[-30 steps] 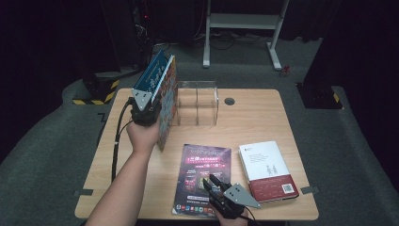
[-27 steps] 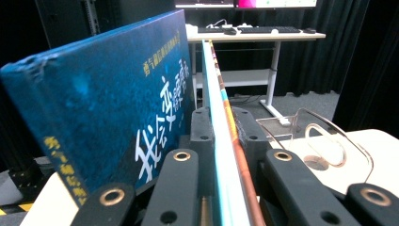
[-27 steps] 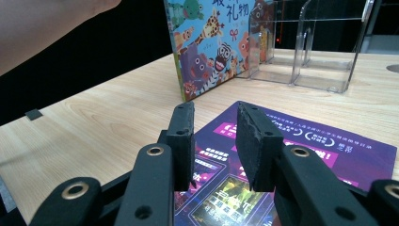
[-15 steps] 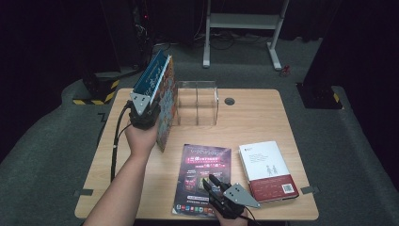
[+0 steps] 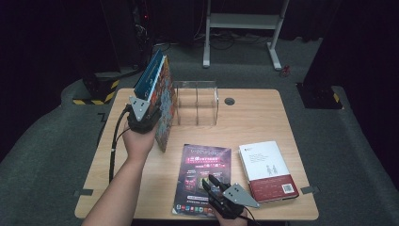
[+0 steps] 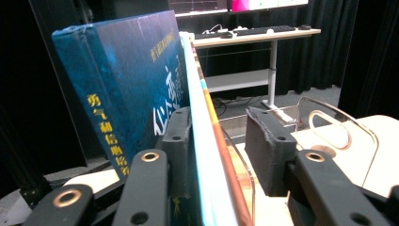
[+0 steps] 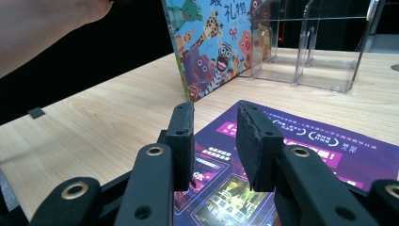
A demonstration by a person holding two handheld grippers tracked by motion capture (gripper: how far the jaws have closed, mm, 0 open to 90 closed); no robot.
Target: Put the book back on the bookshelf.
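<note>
Two books stand upright on edge at the table's left: a thick blue book and a thin animal picture book. My left gripper is at their near edge. Its jaws have just been opening. The picture book is between them, beside the left pad, and the right pad stands apart from it. The blue book is just left of the left jaw. My right gripper hovers open low over a purple magazine, with nothing between its jaws.
A clear acrylic rack stands right beside the upright books. A white and red book lies flat to the right of the magazine. The wooden table has bare room at the back right.
Hardly anything differs: the left hand and the two upright books stay where they were, and the right gripper has kept still.
</note>
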